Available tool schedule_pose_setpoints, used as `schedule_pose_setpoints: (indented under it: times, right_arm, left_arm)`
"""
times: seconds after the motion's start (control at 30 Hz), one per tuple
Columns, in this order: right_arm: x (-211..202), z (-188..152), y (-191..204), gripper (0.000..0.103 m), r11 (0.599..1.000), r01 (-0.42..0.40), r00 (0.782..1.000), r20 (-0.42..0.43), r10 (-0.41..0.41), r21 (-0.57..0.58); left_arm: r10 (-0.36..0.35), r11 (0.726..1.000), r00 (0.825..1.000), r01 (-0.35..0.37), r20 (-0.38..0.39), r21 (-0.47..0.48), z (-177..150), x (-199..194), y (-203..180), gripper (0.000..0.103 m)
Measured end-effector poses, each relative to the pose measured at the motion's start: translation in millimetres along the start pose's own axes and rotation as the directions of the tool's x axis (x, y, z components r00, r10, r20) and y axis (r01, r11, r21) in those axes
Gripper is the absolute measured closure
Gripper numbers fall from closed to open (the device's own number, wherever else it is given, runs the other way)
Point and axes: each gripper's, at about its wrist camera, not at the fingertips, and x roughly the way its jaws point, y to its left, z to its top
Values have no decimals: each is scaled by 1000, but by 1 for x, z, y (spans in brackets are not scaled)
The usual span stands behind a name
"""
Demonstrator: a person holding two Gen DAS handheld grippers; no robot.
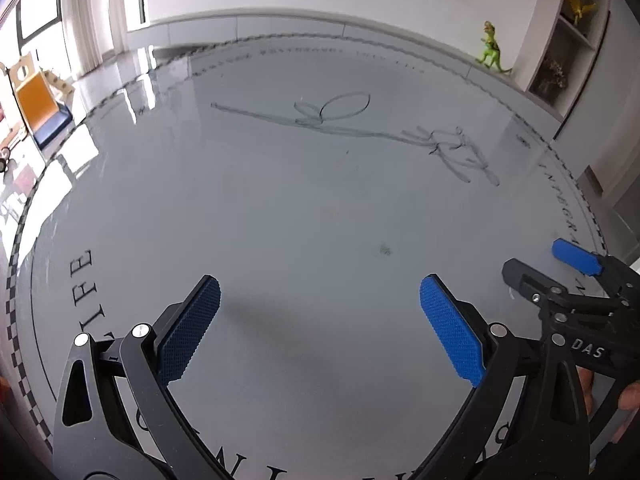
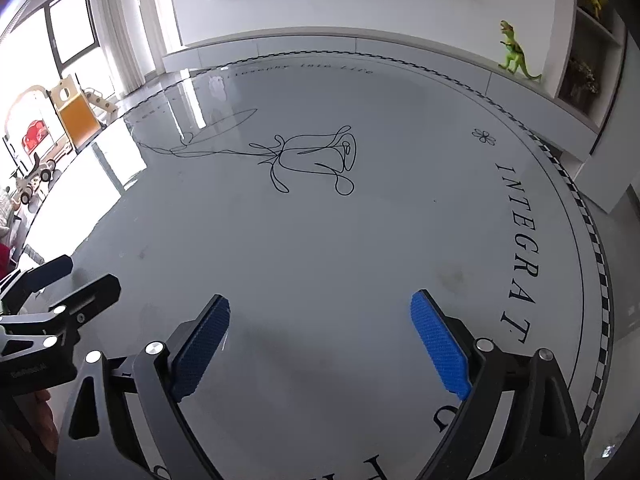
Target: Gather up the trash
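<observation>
Both grippers hover empty over the table, no trash in sight yet.
Left gripper and right gripper gape wide, holding nothing; next up is probably finding trash elsewhere.

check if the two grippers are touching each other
Apart. The left wrist view shows bare mat between the left gripper and the right gripper beside it.

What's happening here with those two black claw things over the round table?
A person holds two black grippers with blue pads, one in each hand, above a glossy grey round table printed with a line-drawn flower. The left gripper and right gripper both stand wide open and hold nothing. No trash shows on the table from either view. A green toy dinosaur stands on the white ledge behind.
</observation>
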Motion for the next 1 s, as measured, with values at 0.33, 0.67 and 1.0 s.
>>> schedule_pose_setpoints:
  times: [0.33, 0.67, 1.0]
  right_arm:
    - [2, 0, 9, 3, 999, 24, 999, -21, -24, -29]
    - [2, 1, 8, 3, 999, 23, 1000, -21, -24, -29]
    - [2, 1, 8, 3, 999, 23, 999, -21, -24, -29]
  left_arm:
    - [85, 995, 996, -83, -27, 56, -4, 3, -8, 6]
    - [85, 995, 996, -83, -27, 56, -4, 3, -8, 6]
    - [85, 995, 996, -84, -27, 56, -4, 3, -8, 6]
